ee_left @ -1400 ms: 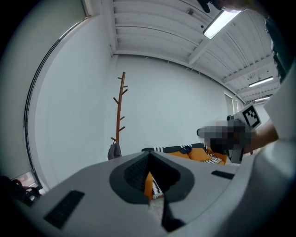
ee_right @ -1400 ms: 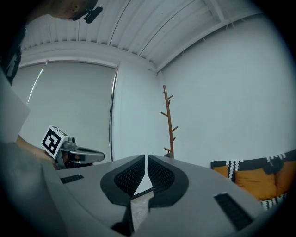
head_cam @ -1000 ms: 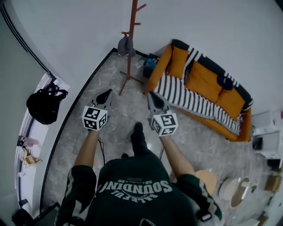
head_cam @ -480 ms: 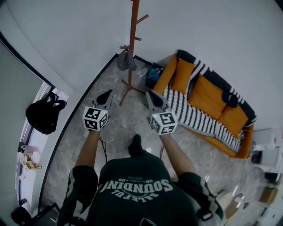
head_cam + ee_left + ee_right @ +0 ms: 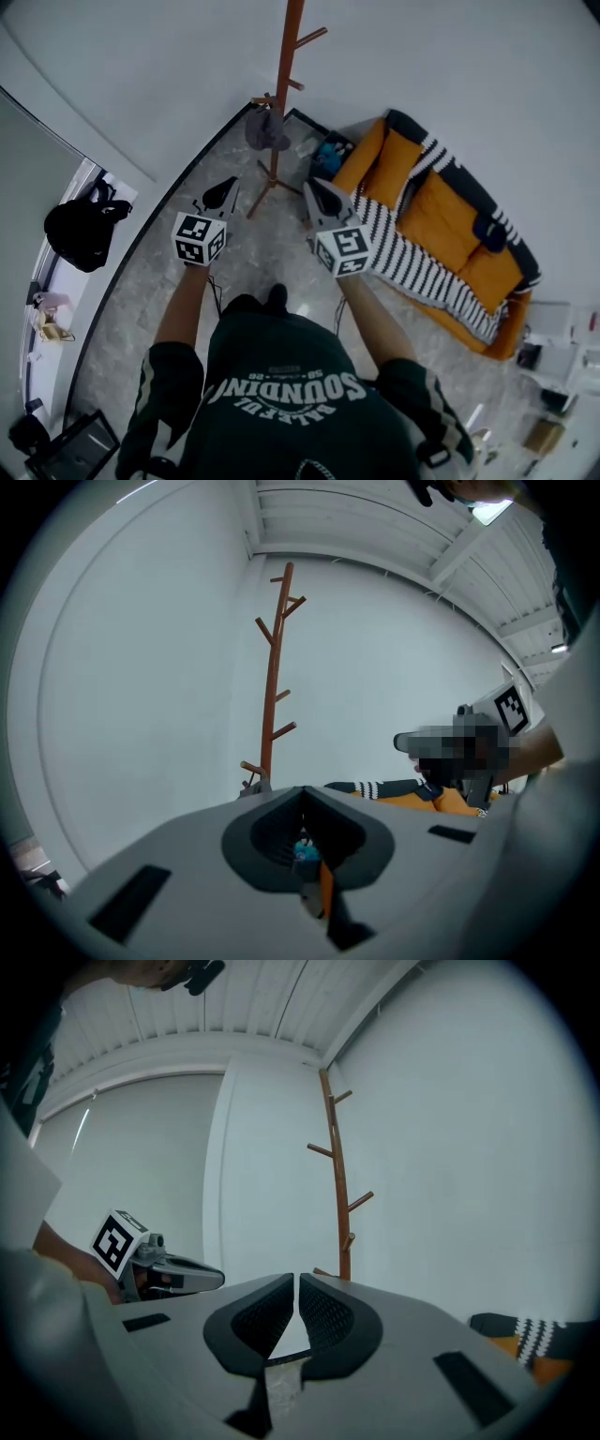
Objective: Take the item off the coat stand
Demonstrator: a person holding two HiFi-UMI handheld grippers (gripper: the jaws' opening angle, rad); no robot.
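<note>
Coat stand (image 5: 284,94): brown wood, upright pole with short pegs up its length and splayed legs on the grey marbled floor (image 5: 178,272), set in the corner against the white wall (image 5: 169,75). Item (image 5: 266,129): grey, cap-like, hanging from a low peg on the stand's left side, above the legs; exact kind not clear. Left hand-held gripper (image 5: 225,190): held out short of the stand's foot and to its left, pointing toward it, well apart from the item; jaws fully together, nothing between them. Right hand-held gripper (image 5: 316,192): held out short of the stand's foot and to its right, level with the left one, also well apart from the item; jaws drawn narrow with only a hairline slit, nothing between them. Sofa (image 5: 441,211): orange with dark trim, along the wall to the stand's right. Blanket (image 5: 412,267): black-and-white striped, draped over the sofa's seat on the side facing the stand. Blue thing (image 5: 330,156): small, on the floor between the stand's legs and the sofa's near arm; kind not clear. Bag (image 5: 80,232): black, well to the stand's left, on a white ledge (image 5: 52,292). Person (image 5: 291,394): dark green printed top, both arms stretched toward the stand.
</note>
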